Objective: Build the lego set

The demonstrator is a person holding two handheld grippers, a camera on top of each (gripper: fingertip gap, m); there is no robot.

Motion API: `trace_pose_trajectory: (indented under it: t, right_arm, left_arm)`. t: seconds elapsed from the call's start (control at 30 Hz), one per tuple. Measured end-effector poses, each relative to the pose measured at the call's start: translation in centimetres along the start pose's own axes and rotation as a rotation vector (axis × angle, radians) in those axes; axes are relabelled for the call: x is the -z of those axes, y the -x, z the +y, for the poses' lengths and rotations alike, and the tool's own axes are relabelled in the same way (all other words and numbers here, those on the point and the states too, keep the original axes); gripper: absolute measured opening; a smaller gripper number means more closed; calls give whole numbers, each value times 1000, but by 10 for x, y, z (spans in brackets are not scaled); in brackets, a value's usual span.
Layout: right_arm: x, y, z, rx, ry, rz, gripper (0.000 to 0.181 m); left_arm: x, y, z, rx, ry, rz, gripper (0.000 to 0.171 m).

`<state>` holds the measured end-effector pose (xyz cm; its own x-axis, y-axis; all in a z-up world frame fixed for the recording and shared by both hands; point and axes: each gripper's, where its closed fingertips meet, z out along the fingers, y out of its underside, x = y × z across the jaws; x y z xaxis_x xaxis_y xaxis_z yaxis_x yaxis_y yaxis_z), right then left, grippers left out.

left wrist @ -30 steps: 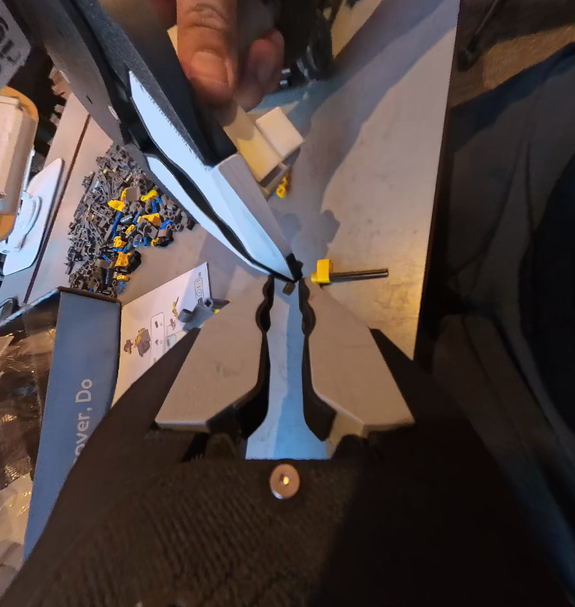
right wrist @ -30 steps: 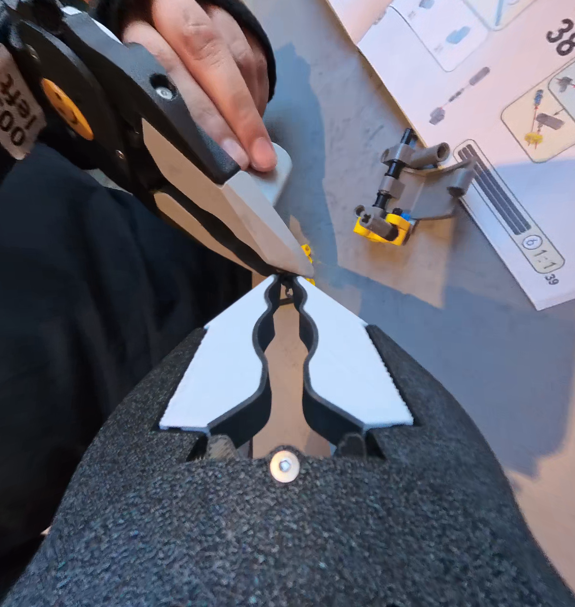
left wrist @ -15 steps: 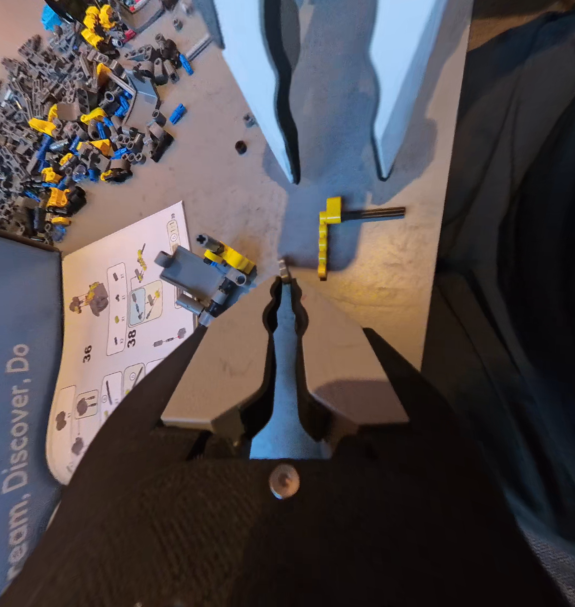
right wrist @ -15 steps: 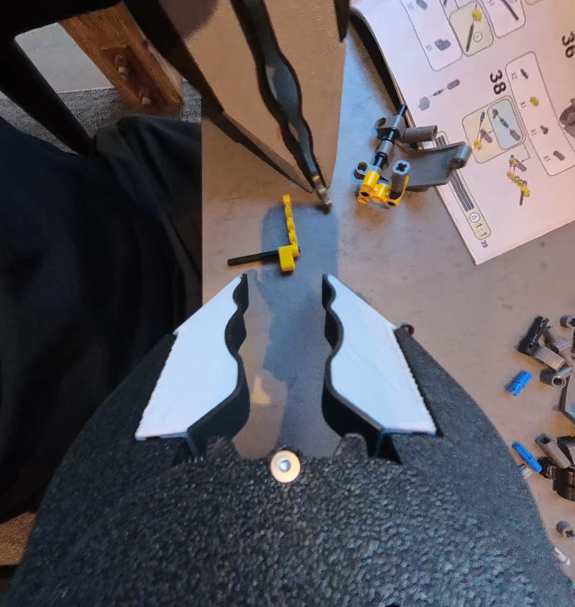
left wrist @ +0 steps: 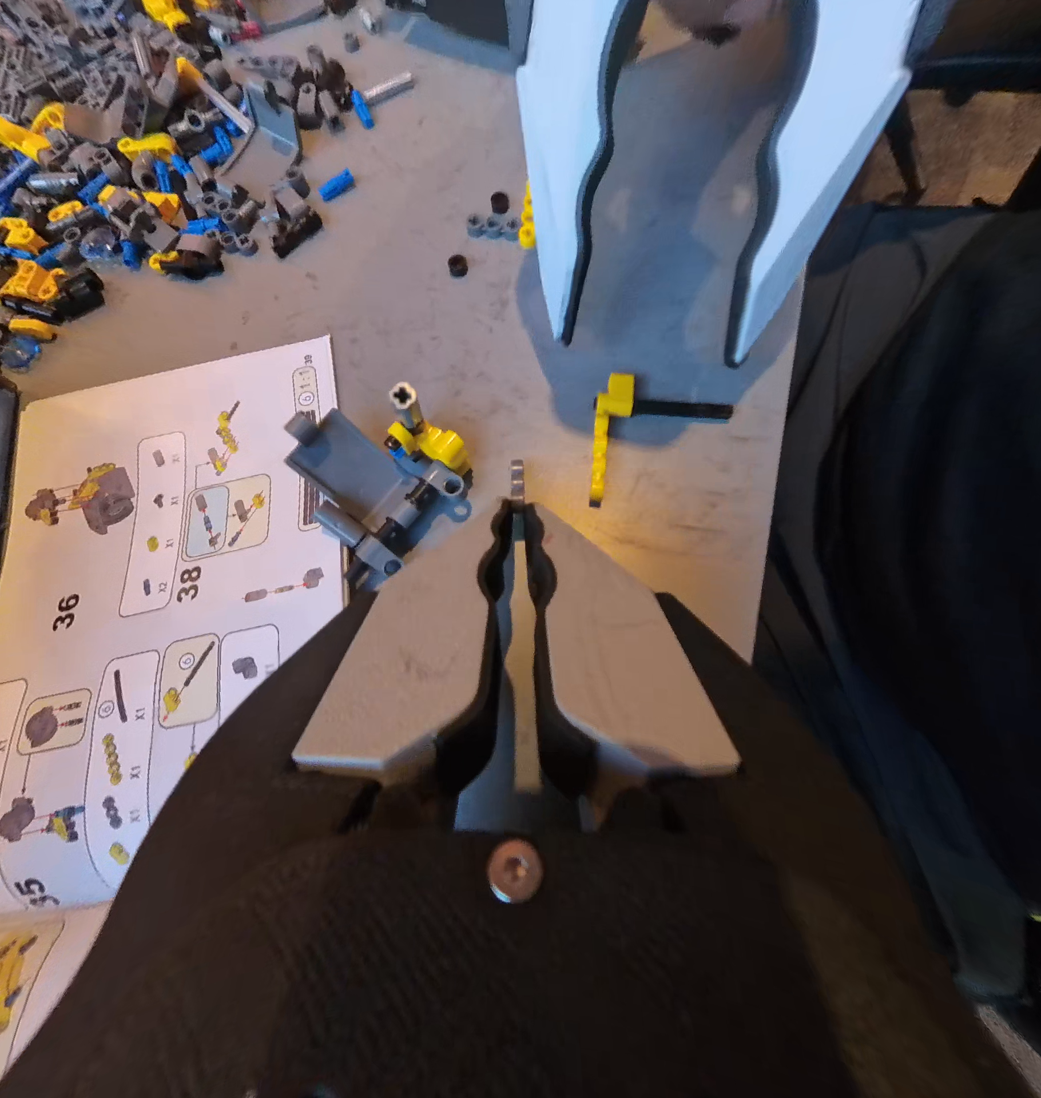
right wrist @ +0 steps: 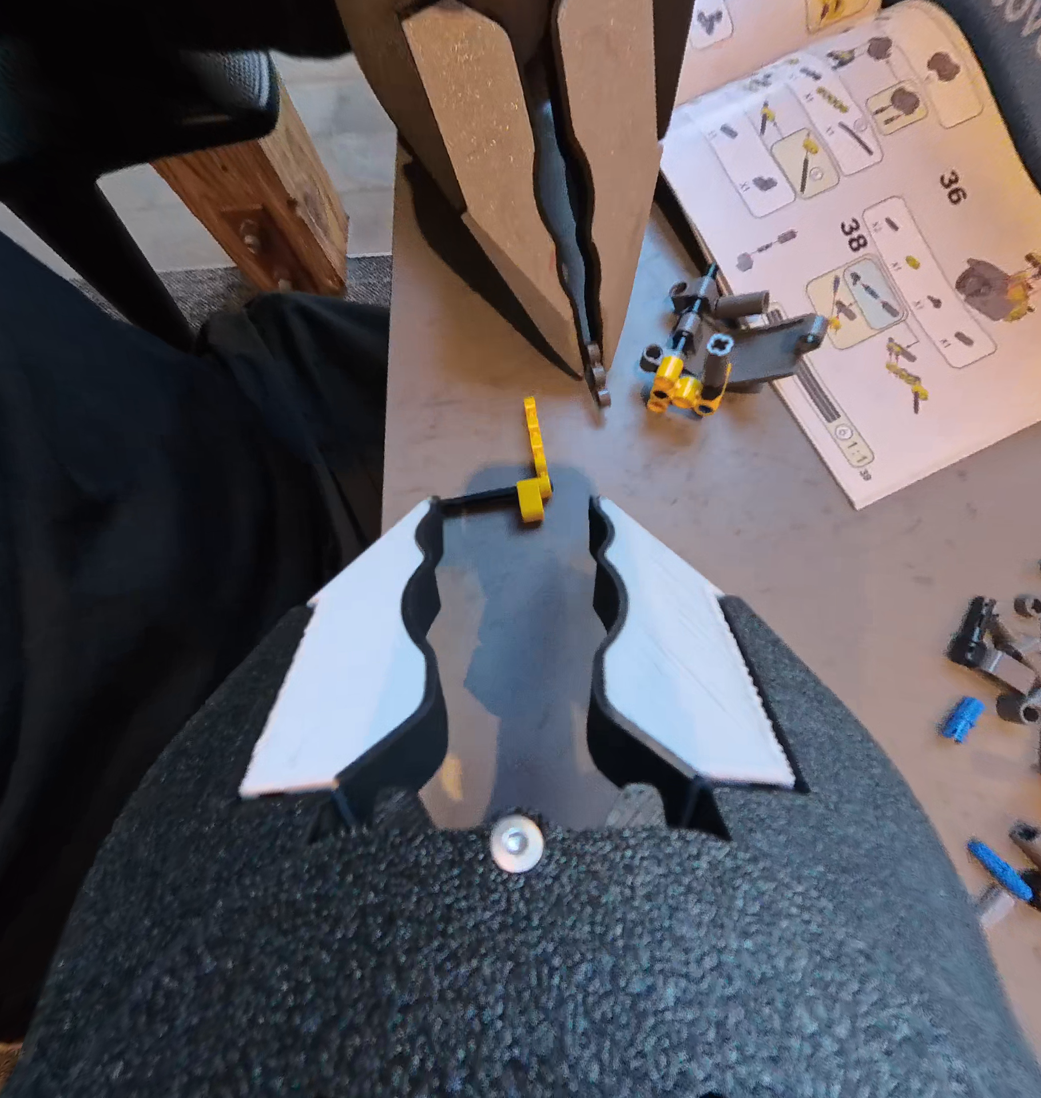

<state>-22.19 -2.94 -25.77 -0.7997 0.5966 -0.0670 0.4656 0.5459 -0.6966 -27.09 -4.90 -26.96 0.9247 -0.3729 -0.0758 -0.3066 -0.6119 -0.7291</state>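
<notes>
In the left wrist view, the left gripper [left wrist: 516, 505] has its jaws drawn almost together, pinching a small grey piece [left wrist: 516, 478] at the very tips; the piece sticks out past the fingertips, above the grey table [left wrist: 423, 321]. The gripper points forward over the table's near edge. Just left of its tips lies a grey and yellow assembly [left wrist: 387, 481], resting partly on the corner of an open instruction booklet [left wrist: 120, 594]. Just right of the tips lies a yellow angled beam [left wrist: 604, 439] with a black axle [left wrist: 684, 410] stuck through one end, flat on the table. Beyond it the right gripper [left wrist: 649, 350] reaches in from the top, its white fingers spread wide, their tips close above the axle and beam. A heap of loose grey, black, blue and yellow parts [left wrist: 120, 166] covers the far left of the table. Dark fabric fills the right side, off the table.

In the right wrist view, the right gripper [right wrist: 513, 505] stands wide open and holds nothing; the yellow angled beam [right wrist: 535, 463] and its black axle [right wrist: 476, 494] lie at the gap between the fingertips, the axle's end by the left finger [right wrist: 352, 671]. Whether a finger touches it cannot be told. Opposite, the left gripper [right wrist: 595, 368] comes down from the top, its jaws nearly closed on the small grey piece [right wrist: 596, 380], tilted over the table [right wrist: 714, 564]. The grey and yellow assembly [right wrist: 720, 350] sits just beside it on the booklet's [right wrist: 898, 237] edge. A few loose parts [right wrist: 1011, 683] lie at the right edge.
</notes>
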Motion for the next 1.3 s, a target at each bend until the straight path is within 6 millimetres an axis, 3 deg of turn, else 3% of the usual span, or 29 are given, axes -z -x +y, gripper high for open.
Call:
trace_pose_trajectory:
  t: [0.1, 0.2, 0.33, 0.4, 0.5, 0.6, 0.73, 0.83, 0.97, 1.2, 1.3]
  right_arm:
    - [-2, 3, -8, 30, -44, 6, 53]
    - [-5, 2, -7, 31, -52, 18, 59]
    - [-4, -10, -2, 35, -48, 68, 42]
    - [0, -15, -6, 12, -70, 75, 35]
    - [11, -7, -23, 18, -160, 44, 30]
    - [12, 0, -31, 38, -219, 31, 24]
    - [3, 4, -32, 59, -234, 14, 23]
    - [-1, 5, -33, 95, -222, 18, 19]
    - [3, -9, -35, 122, -229, 97, 12]
    - [4, -27, -35, 54, -238, 123, 12]
    - [0, -27, -39, 40, -243, 91, 13]
  left_arm:
    - [2, -7, -12, -25, -70, 42, 2]
    - [-4, -9, -12, -46, -44, 56, 2]
    - [-9, -8, -22, -84, -61, 61, 2]
    - [-3, -11, -32, -95, -96, 50, 2]
    - [13, -29, -50, -85, -200, 36, 2]
    - [20, -34, -47, -102, -228, -53, 2]
    - [23, -38, -47, -66, -278, -46, 2]
    - [24, -36, -46, -83, -304, -59, 2]
    - [30, -24, -39, -89, -303, -91, 2]
    - [34, -1, -34, 89, -319, -85, 2]
    - [34, -2, -35, 101, -325, -60, 2]
